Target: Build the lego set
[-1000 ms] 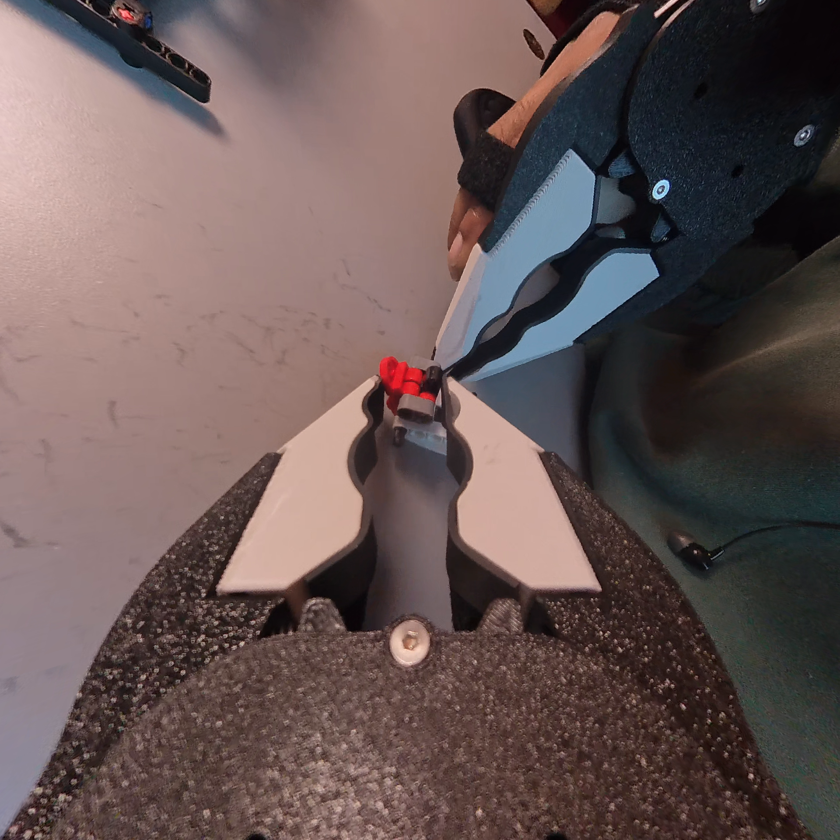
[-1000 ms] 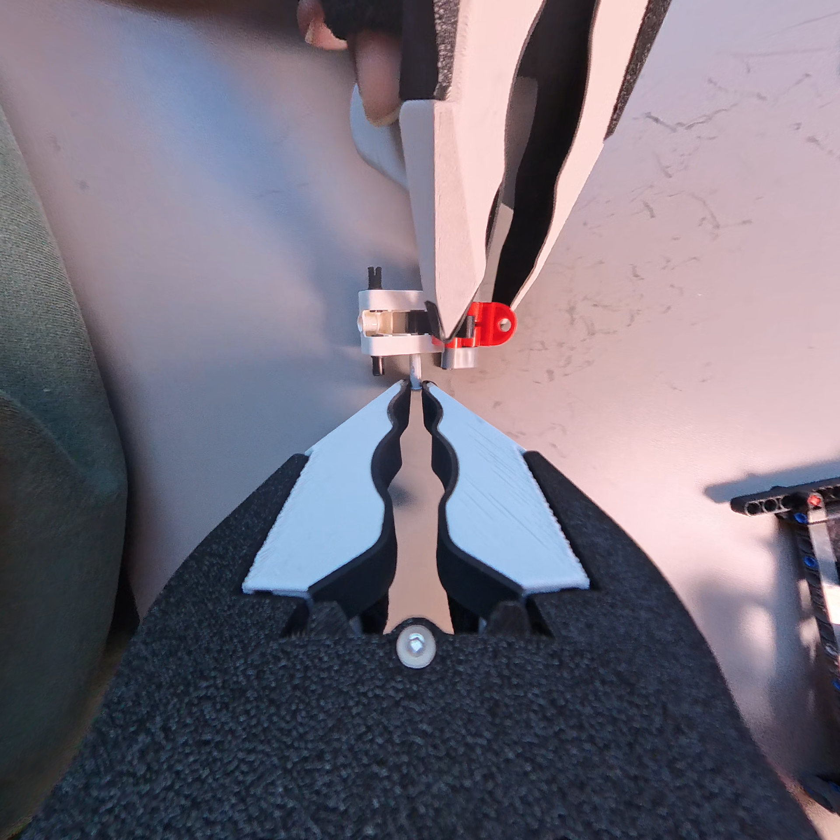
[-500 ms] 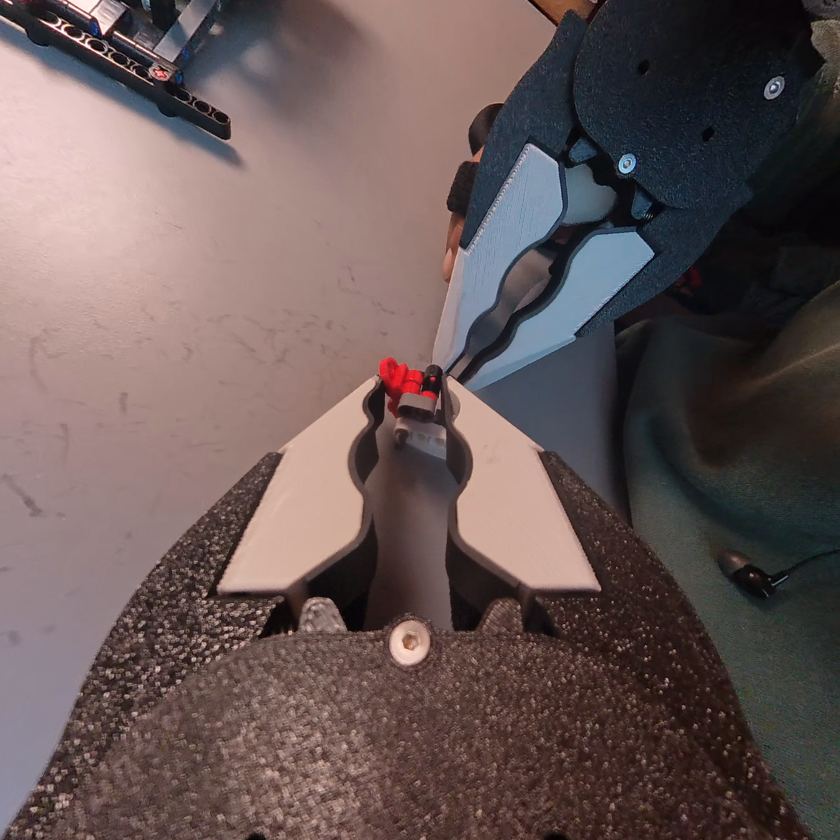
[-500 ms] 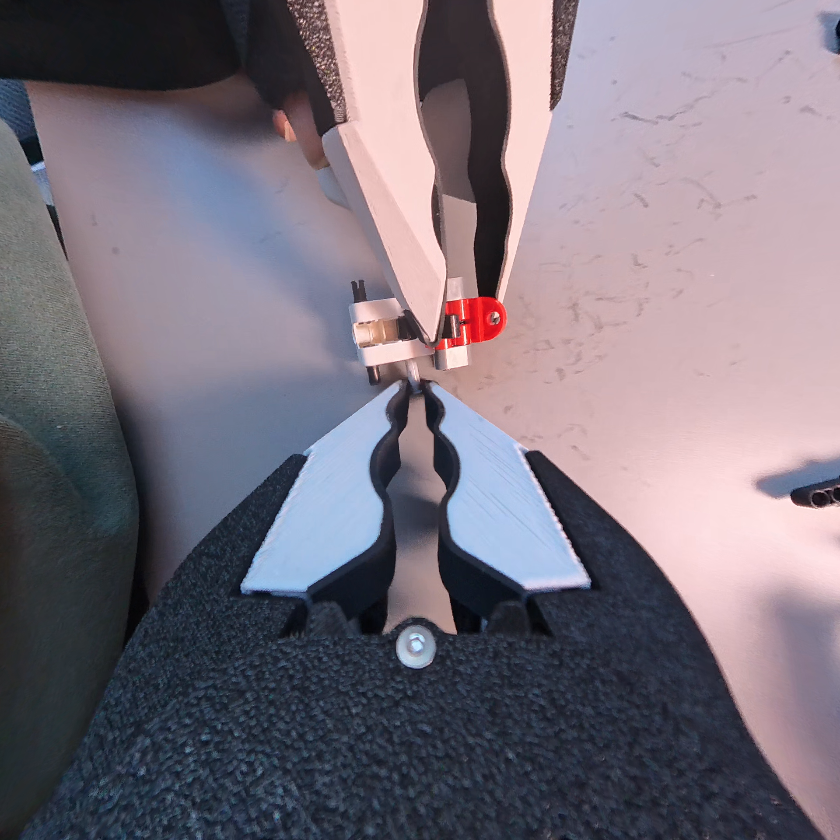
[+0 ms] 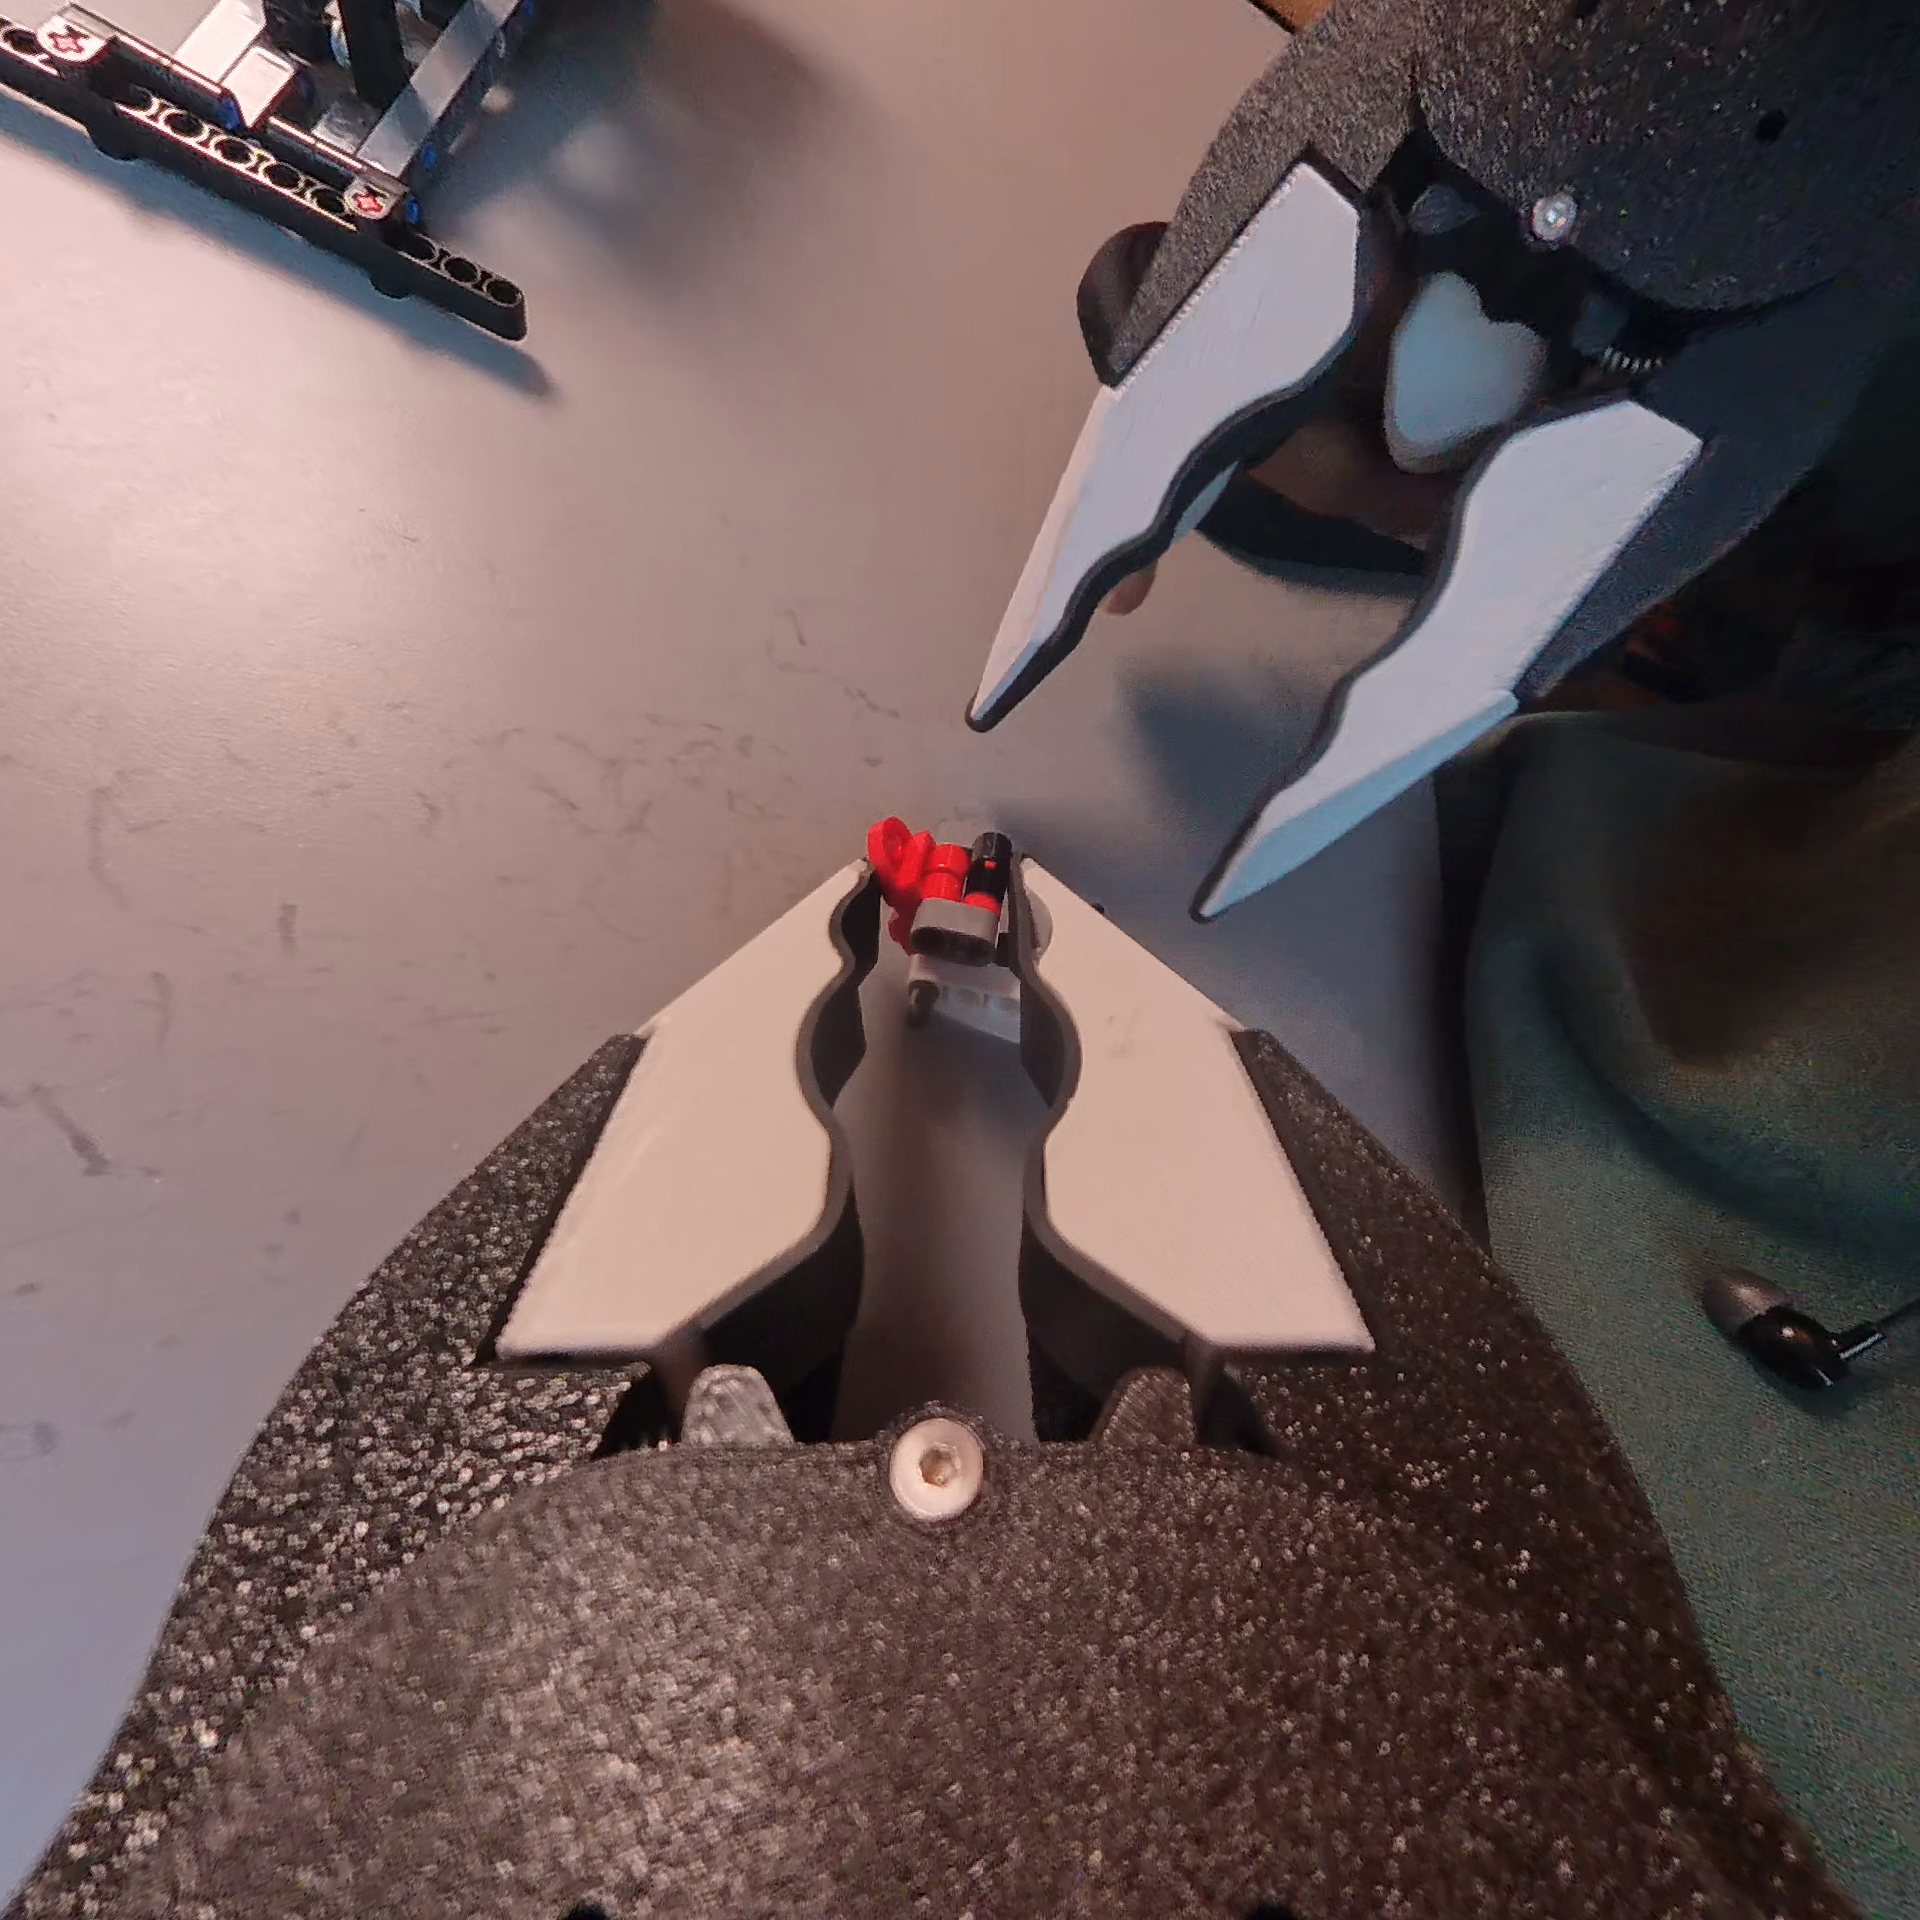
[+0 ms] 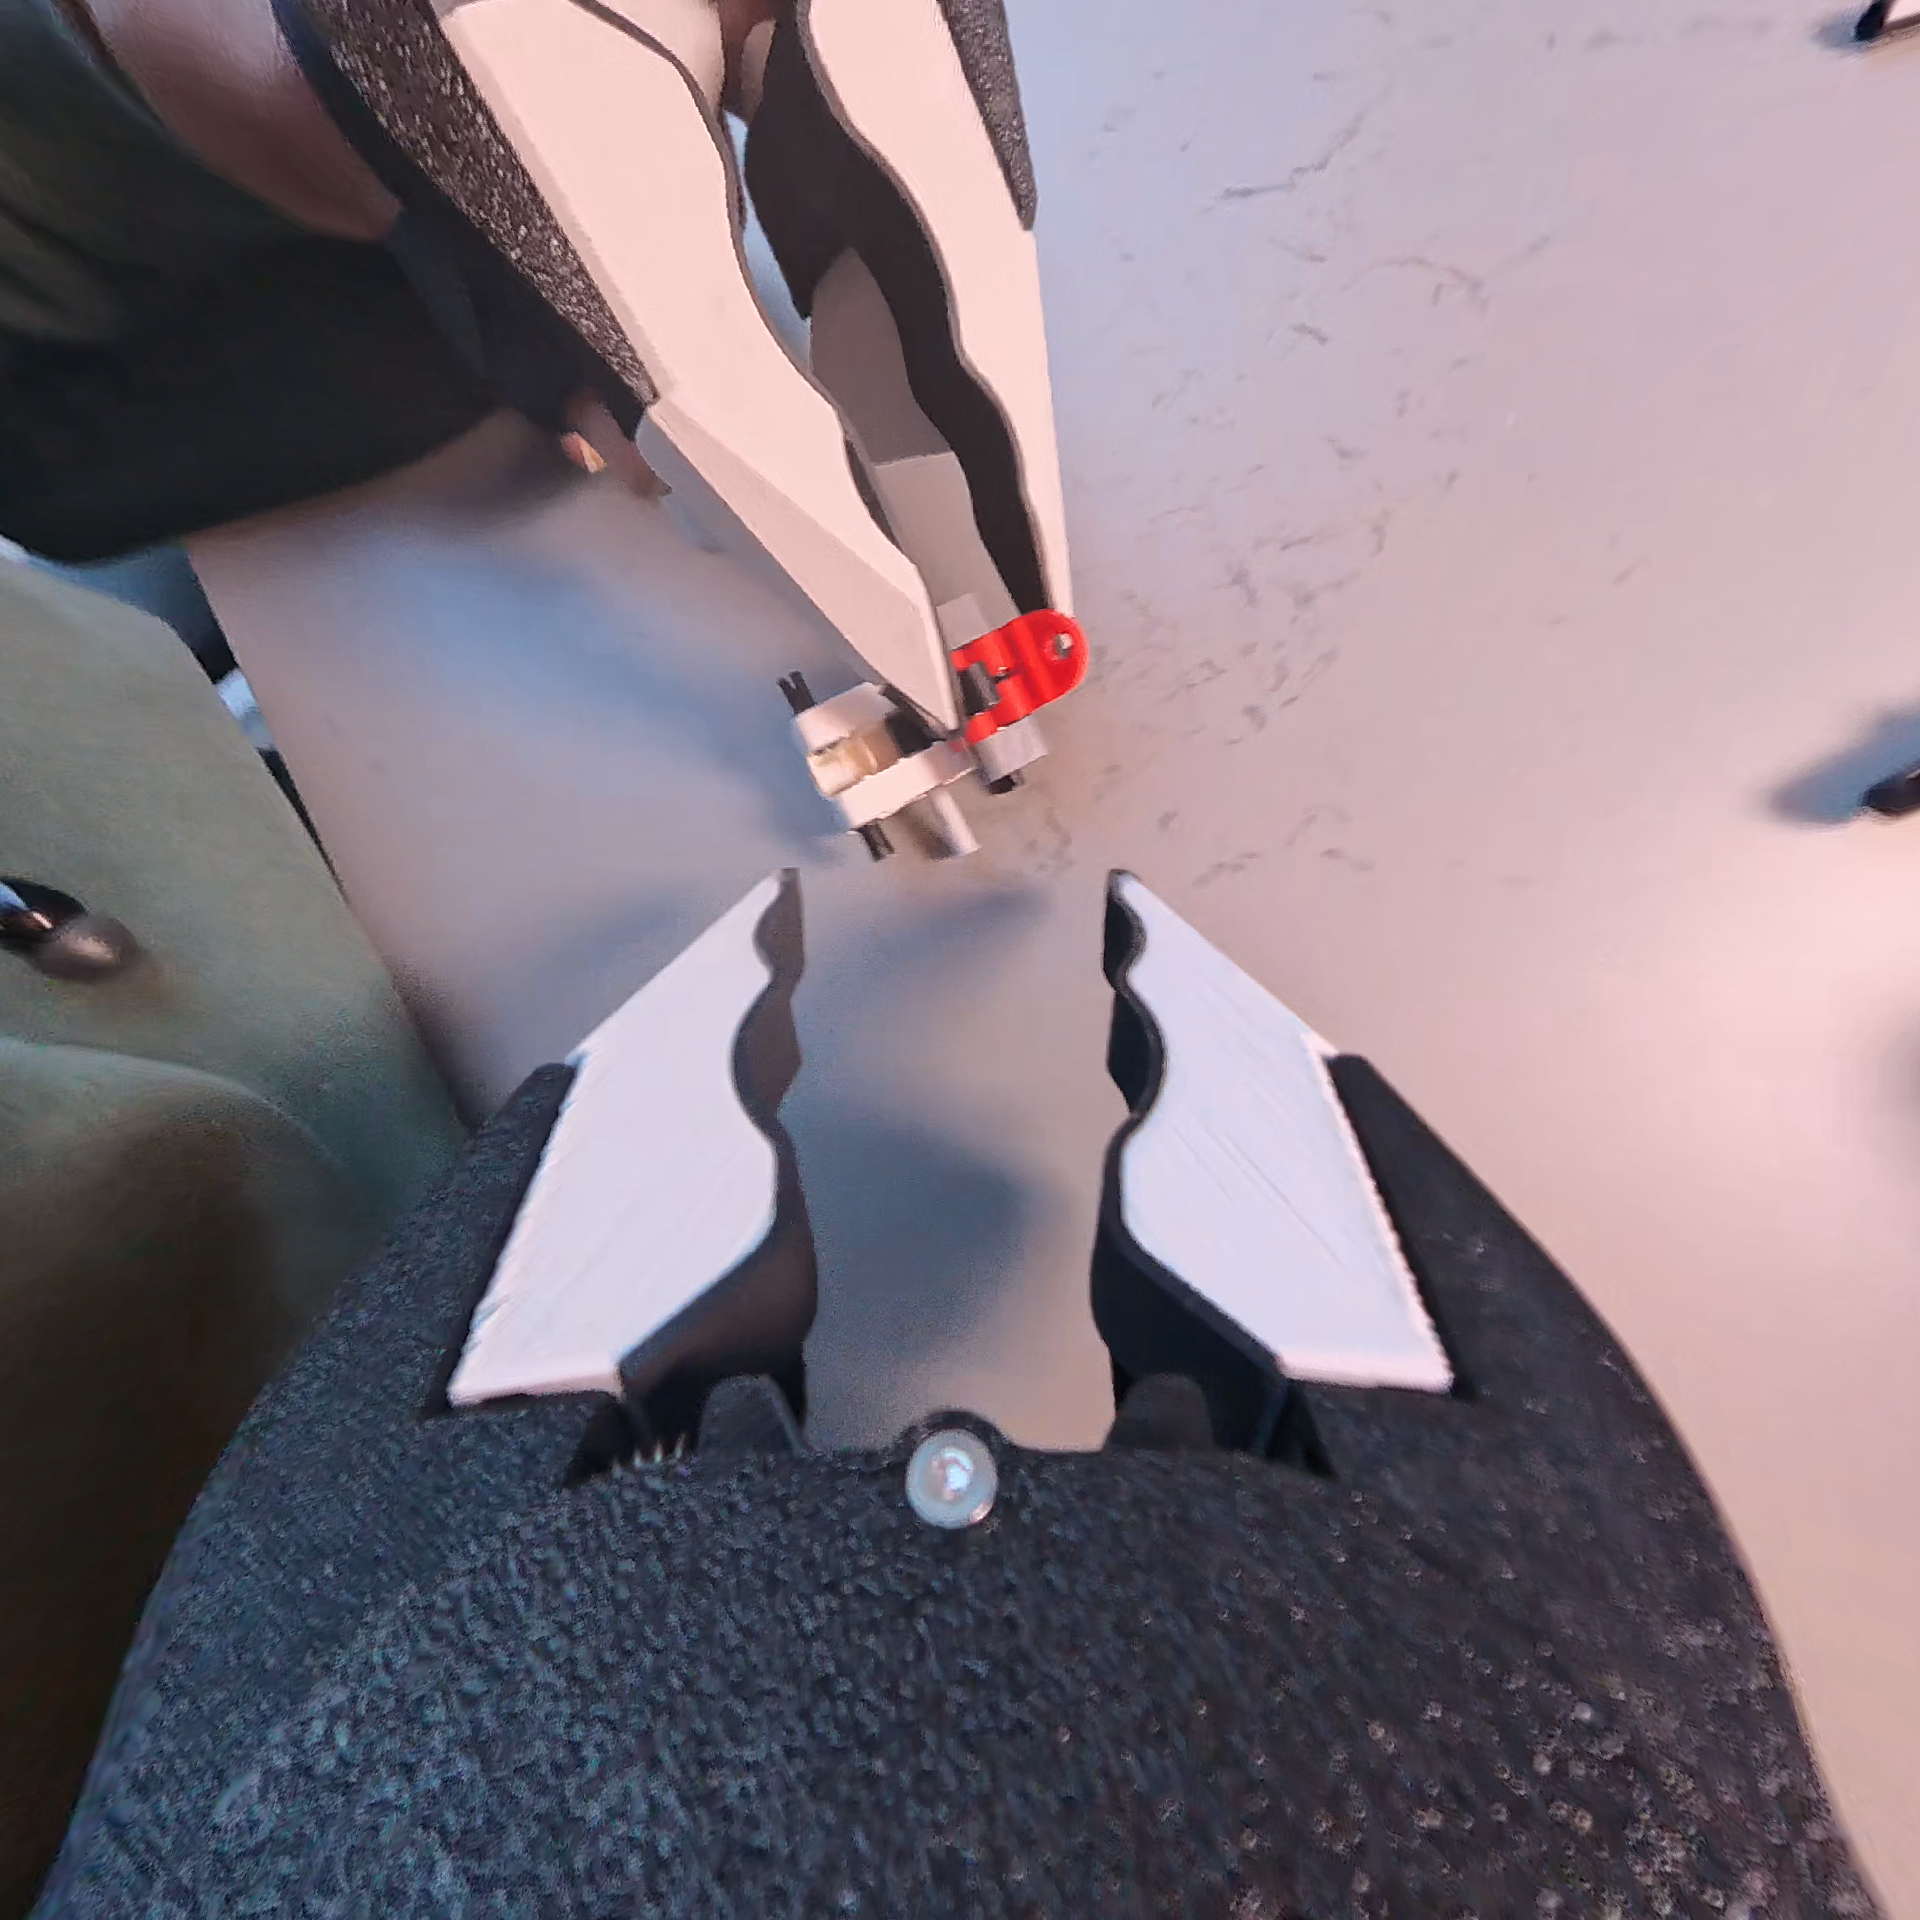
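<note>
Between the tips of my left gripper [image 5: 940, 878] sits the small lego sub-assembly [image 5: 951, 914], a red connector, a grey block and a black pin pinched firmly, with a white piece trailing back into the jaws. My right gripper [image 6: 951, 883] hangs just short of it with its fingers spread wide and nothing in them, so all the holding is on the left. I judge the step in hand is to get this little cluster onto the larger black-and-grey lego frame [image 5: 260, 135] lying at the far edge of the grey table [image 5: 364, 675], well apart from where I am. To do it well I keep the left grip steady and level, since the pinch is only at the very tips and a twist could pop the piece loose. The right wrist view is blurred, so I cannot be sure how fully the parts are seated; I would check that before carrying, then use the free right gripper to brace the frame.
</note>
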`<state>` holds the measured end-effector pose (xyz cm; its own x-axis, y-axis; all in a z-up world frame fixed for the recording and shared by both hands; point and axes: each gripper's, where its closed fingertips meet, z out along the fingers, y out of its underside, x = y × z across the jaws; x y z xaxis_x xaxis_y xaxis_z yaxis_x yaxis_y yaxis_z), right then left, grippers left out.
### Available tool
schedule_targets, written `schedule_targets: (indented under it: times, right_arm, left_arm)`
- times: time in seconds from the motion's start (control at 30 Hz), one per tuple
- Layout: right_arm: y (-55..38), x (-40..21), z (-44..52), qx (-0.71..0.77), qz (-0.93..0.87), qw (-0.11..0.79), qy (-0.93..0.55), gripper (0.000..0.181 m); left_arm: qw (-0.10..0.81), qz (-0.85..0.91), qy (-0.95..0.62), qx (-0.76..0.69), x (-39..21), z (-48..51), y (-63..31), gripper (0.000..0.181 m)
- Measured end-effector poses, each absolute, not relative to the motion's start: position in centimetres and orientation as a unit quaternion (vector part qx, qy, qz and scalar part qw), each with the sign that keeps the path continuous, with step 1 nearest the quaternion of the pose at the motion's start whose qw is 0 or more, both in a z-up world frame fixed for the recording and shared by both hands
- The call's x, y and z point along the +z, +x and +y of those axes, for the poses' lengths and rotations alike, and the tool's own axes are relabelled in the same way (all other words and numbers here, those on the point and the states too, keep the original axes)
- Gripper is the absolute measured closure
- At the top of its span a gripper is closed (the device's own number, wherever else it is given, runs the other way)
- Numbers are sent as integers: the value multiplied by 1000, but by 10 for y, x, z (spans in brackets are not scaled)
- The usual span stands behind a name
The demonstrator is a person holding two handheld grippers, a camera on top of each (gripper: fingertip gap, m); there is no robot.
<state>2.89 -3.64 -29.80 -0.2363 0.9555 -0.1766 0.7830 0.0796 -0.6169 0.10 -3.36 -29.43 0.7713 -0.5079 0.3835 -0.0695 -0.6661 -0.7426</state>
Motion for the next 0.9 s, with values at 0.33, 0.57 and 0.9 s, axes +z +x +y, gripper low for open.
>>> schedule_targets:
  times: [0.33, 0.57, 0.9]
  right_arm:
    - [5, -311, -56, 281, -604, 242, -706, 110]
    - [6, -315, -54, 243, -657, 260, -665, 139]
    - [4, -313, -51, 257, -822, 238, -450, 151]
  left_arm:
    - [381, 161, -875, -252, -294, -33, 3, 157]
    - [391, 154, -882, -213, -294, -35, 1, 157]
    - [395, 130, -890, -188, -294, -32, -9, 154]
